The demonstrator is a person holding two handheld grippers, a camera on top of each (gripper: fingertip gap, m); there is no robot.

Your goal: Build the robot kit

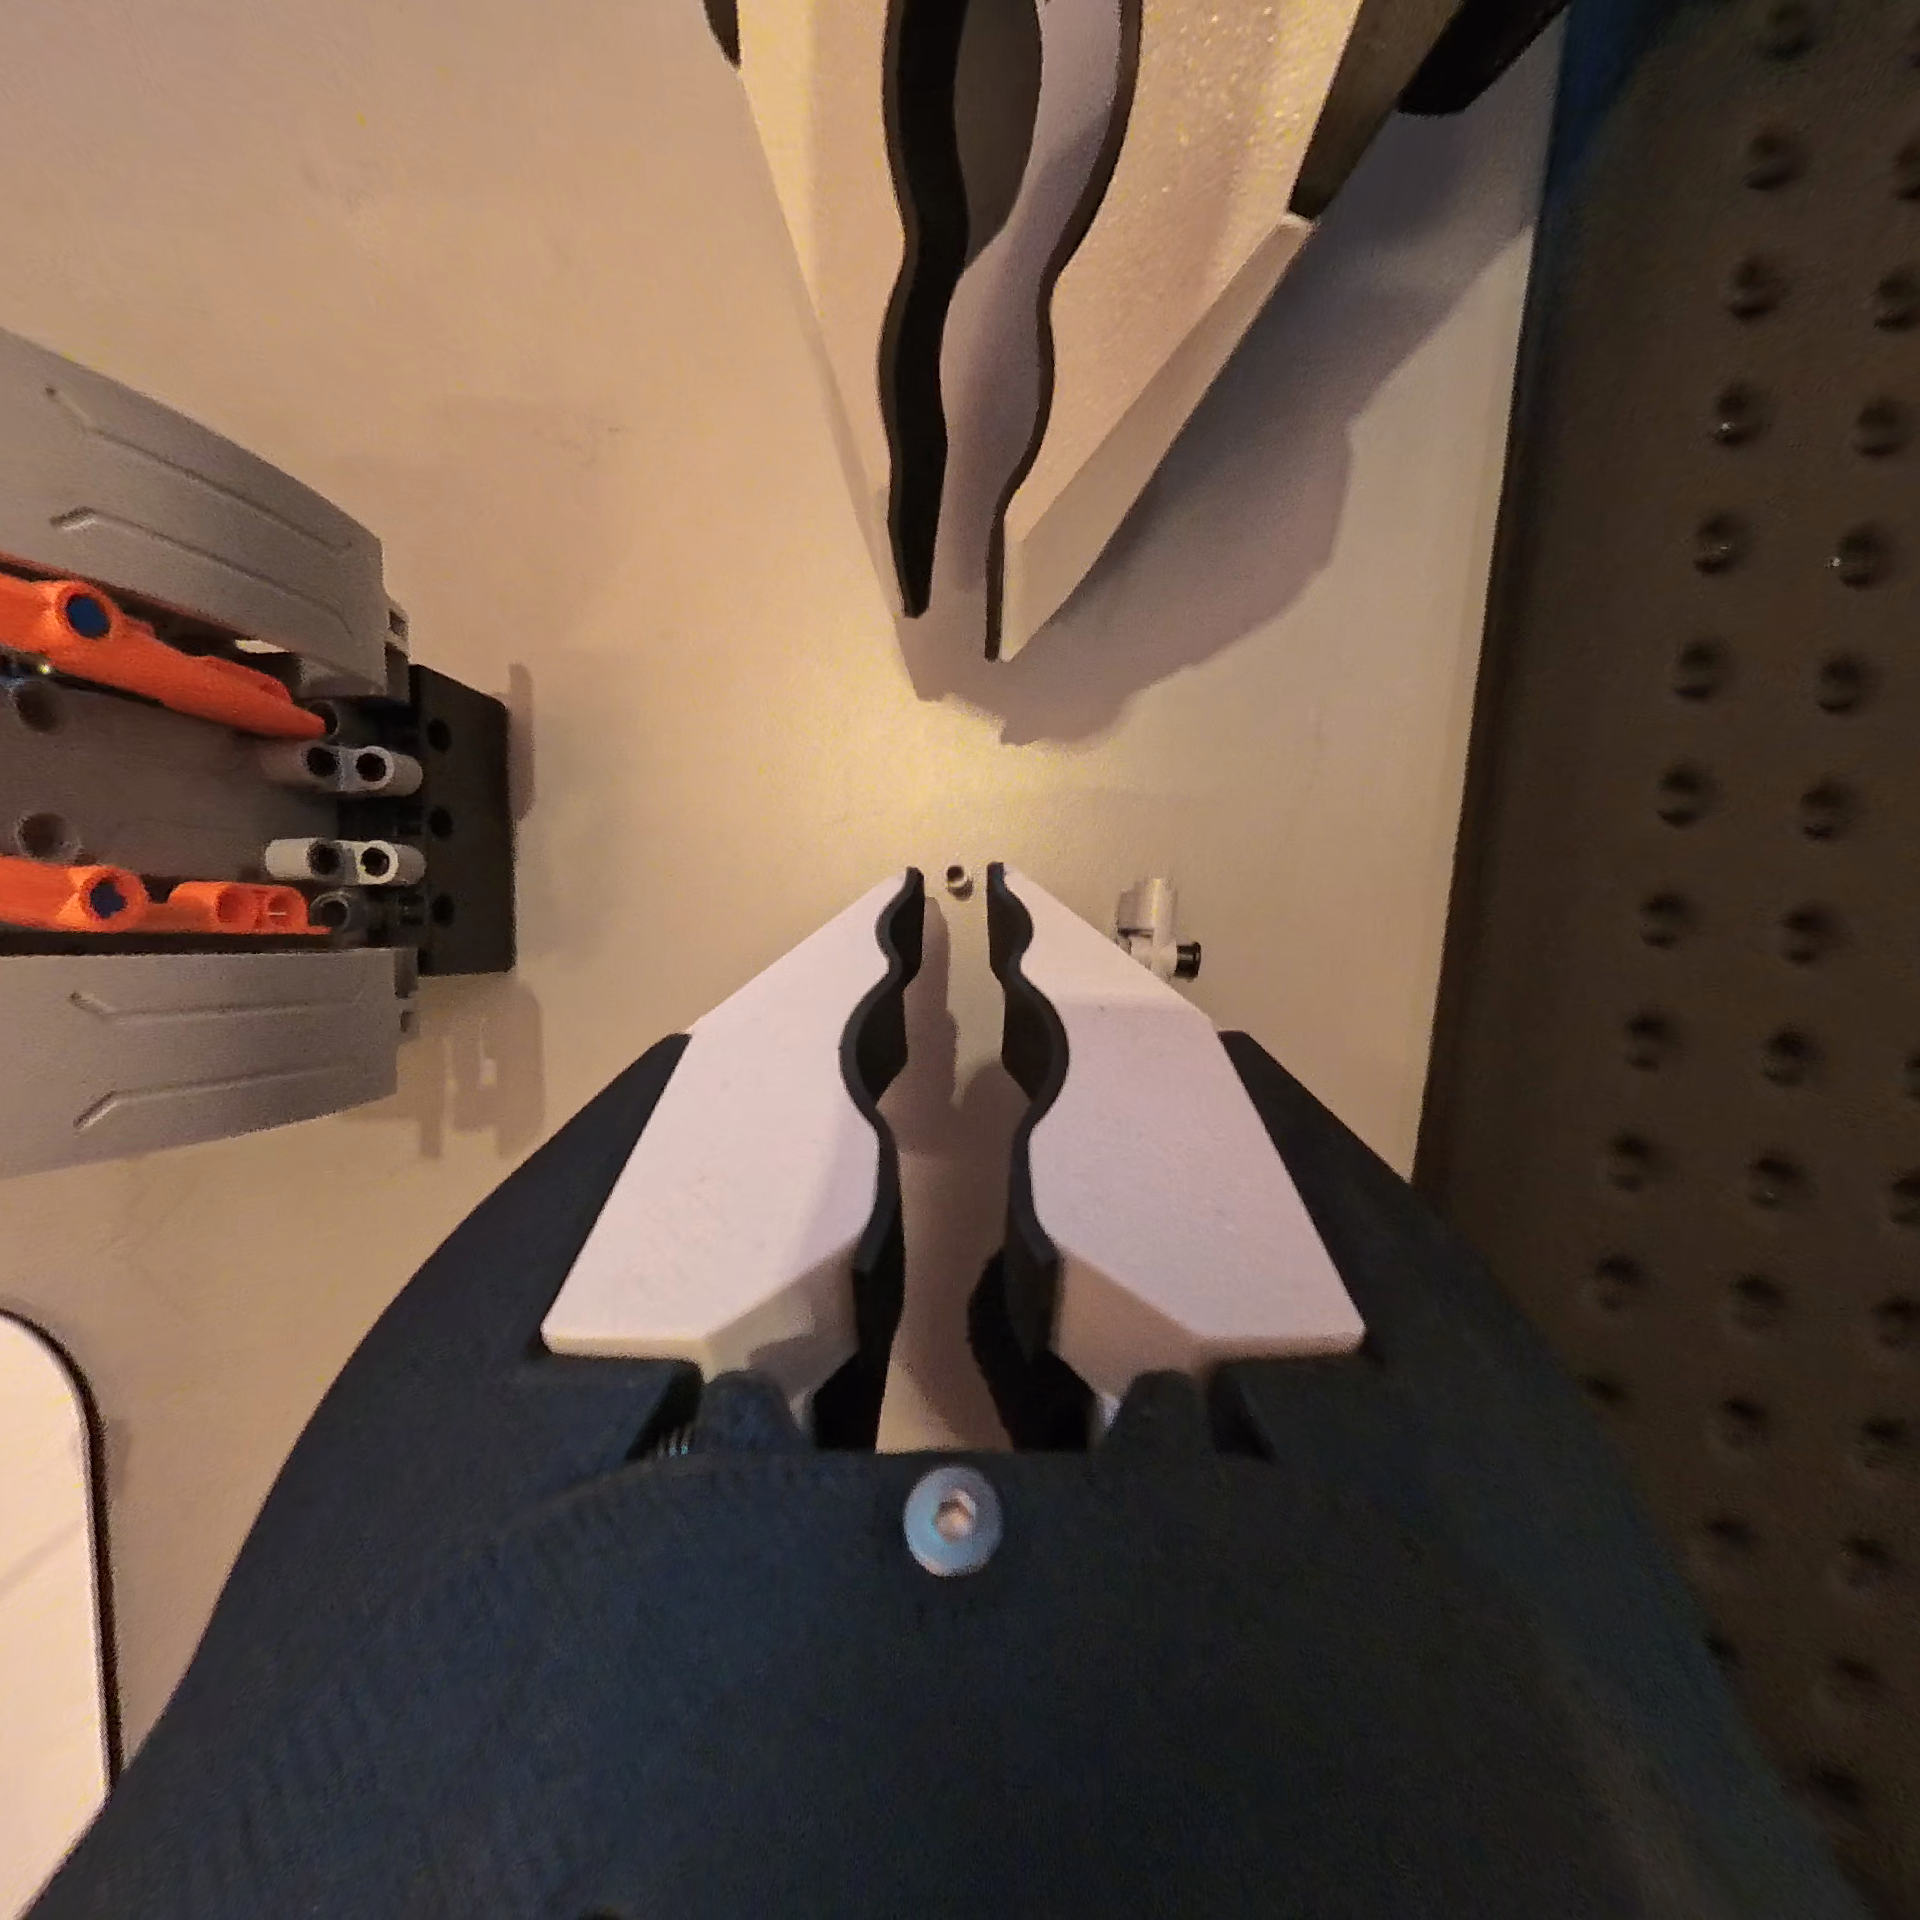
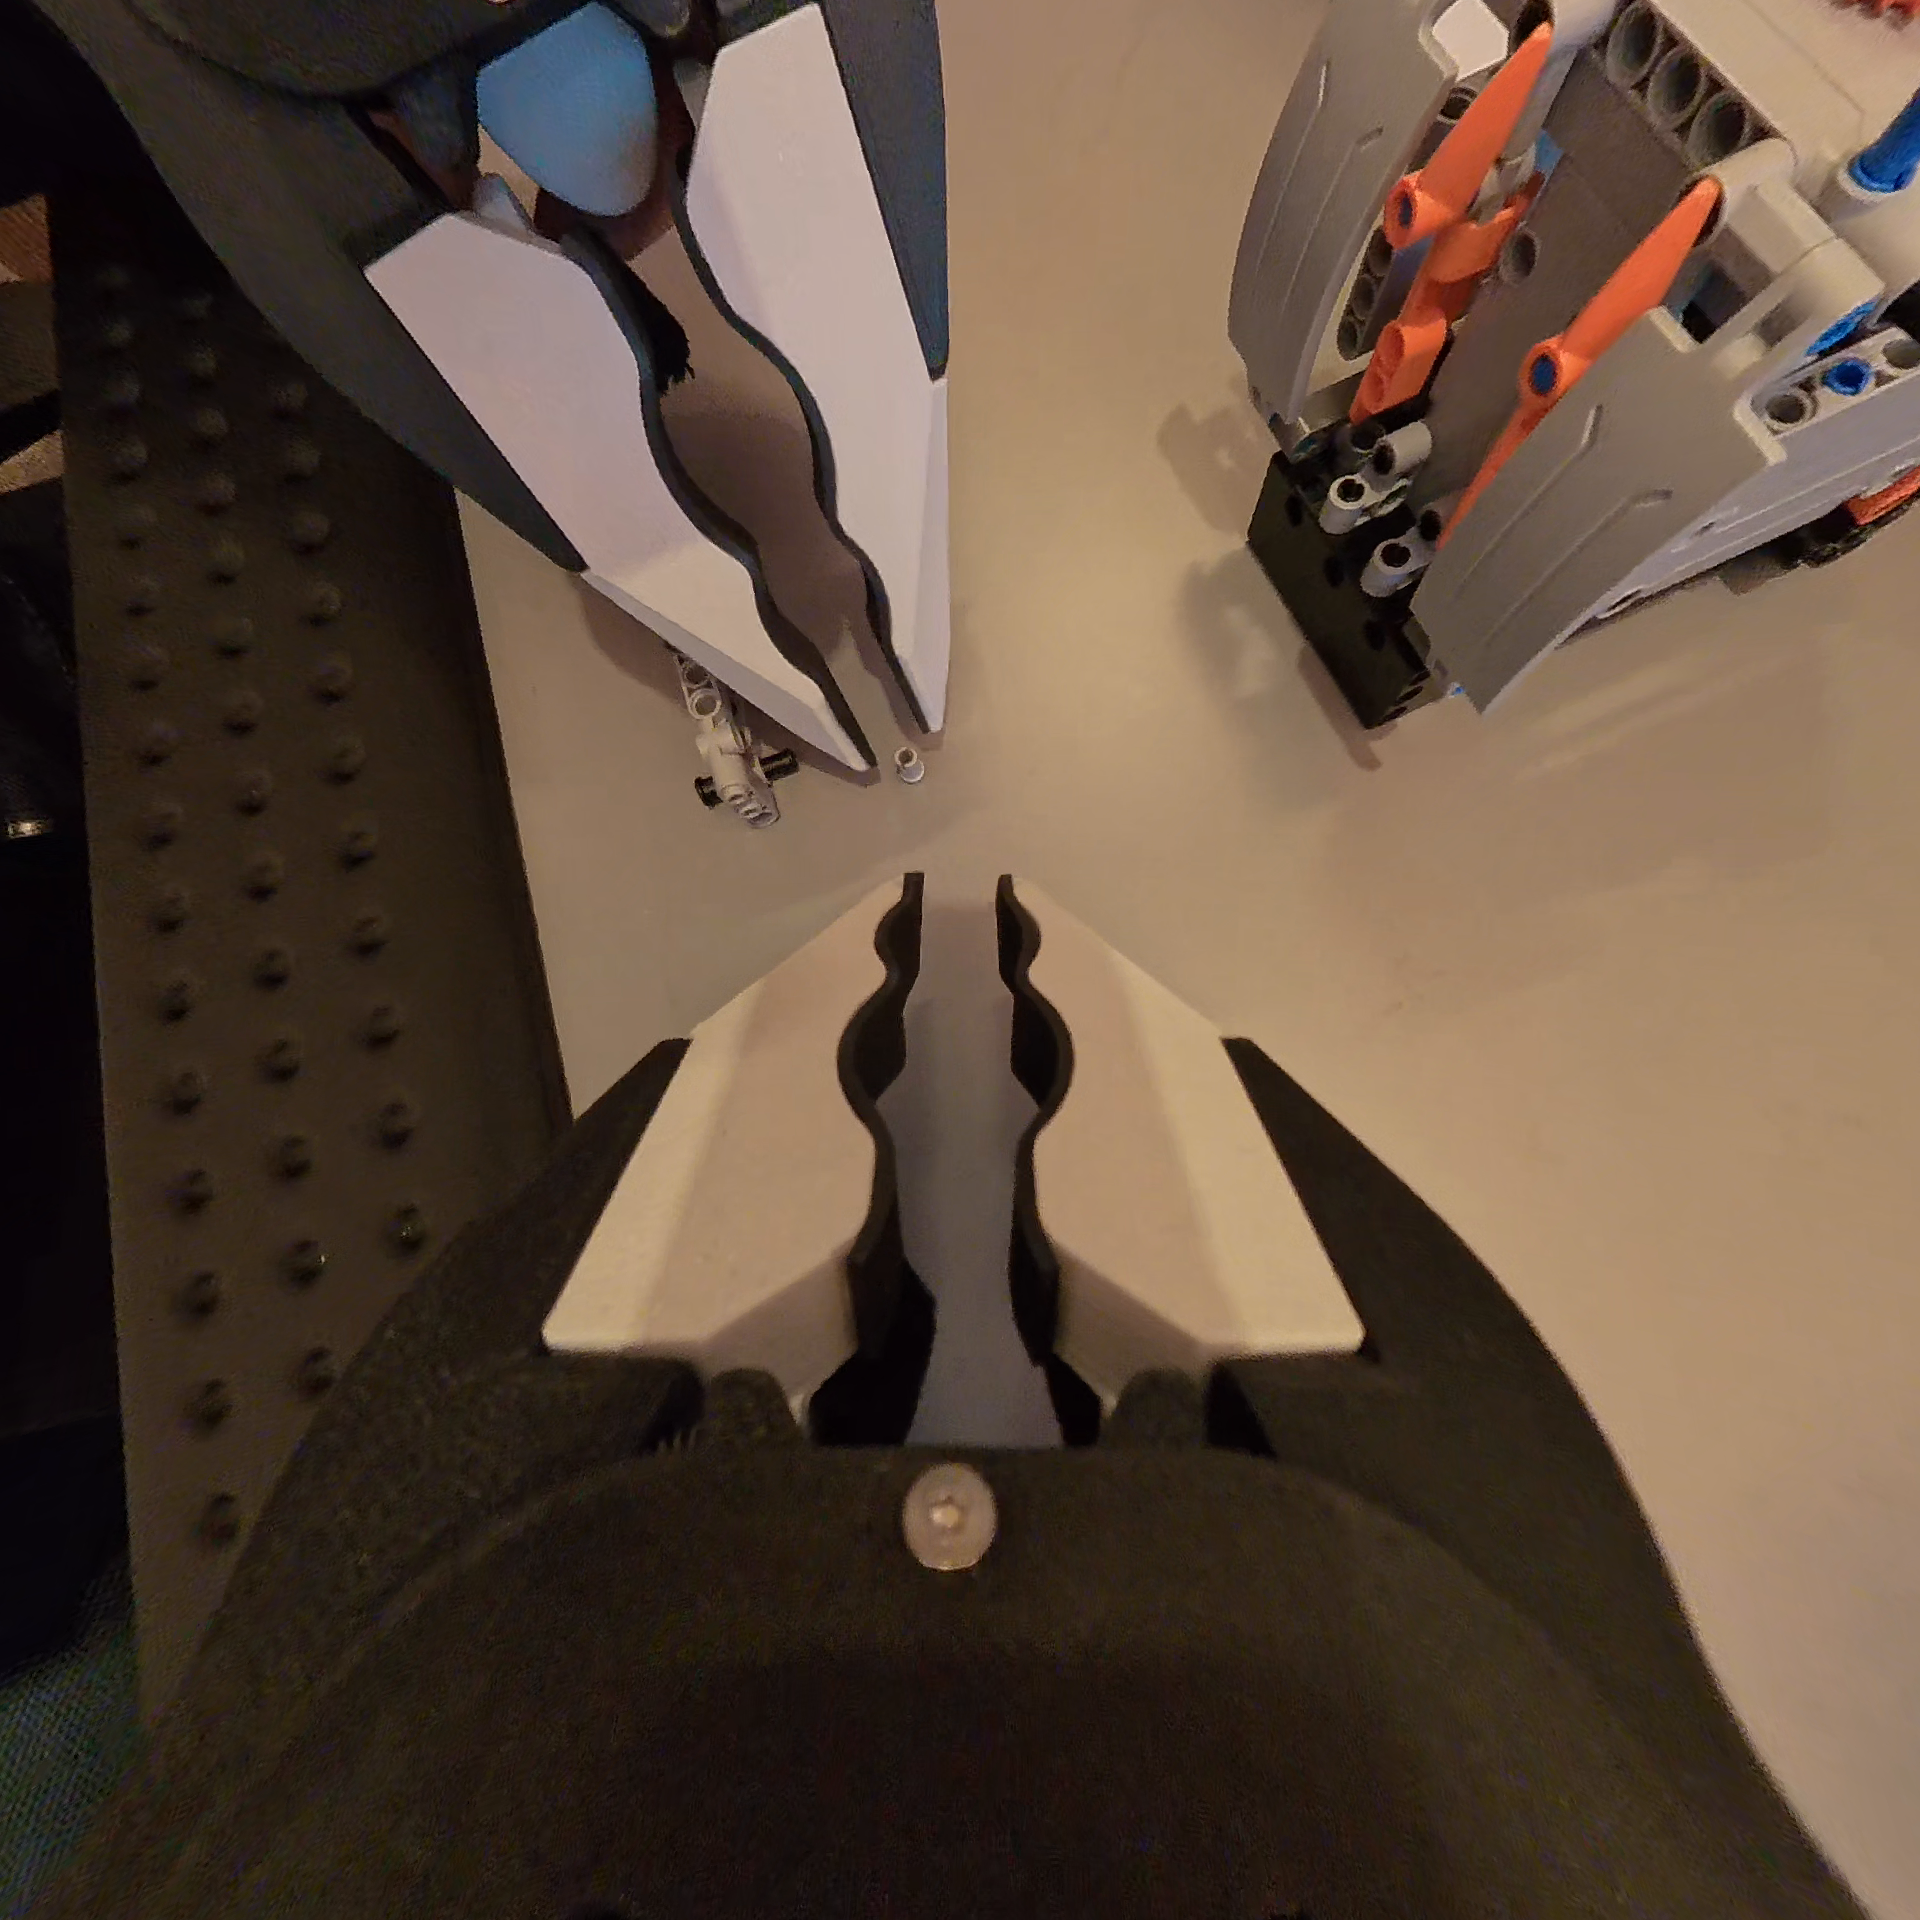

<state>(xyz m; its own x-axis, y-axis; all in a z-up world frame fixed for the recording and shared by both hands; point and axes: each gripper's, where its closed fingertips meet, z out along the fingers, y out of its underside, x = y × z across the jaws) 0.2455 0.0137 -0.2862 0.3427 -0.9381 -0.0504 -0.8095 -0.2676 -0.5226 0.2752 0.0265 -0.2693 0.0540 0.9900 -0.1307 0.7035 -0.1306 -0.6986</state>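
Your left claw [image 1: 954, 883] was open by a narrow gap and held nothing; a small grey bushing [image 1: 955, 878] lay on the bench [image 1: 644, 343] right between its tips, not yet pinched. Your right claw [image 2: 958, 888] was likewise slightly parted and empty, hovering over bare bench, tip to tip with the left and a little apart from it.

Just beside your left claw, toward the mat, lay a small white connector piece with a black pin [image 1: 1155, 923], loose. Farther off on the other side stood the grey-and-orange brick-built model [image 1: 208, 758], well apart from both claws.

As a judgement, nothing was gripped yet, so any picking of the bushing was still to do.

For room: the dark studded mat [image 1: 1704, 831] edged the bench close on one side; a white rounded object [image 1: 42, 1558] sat at the corner. Between claws and model the bench lay open.
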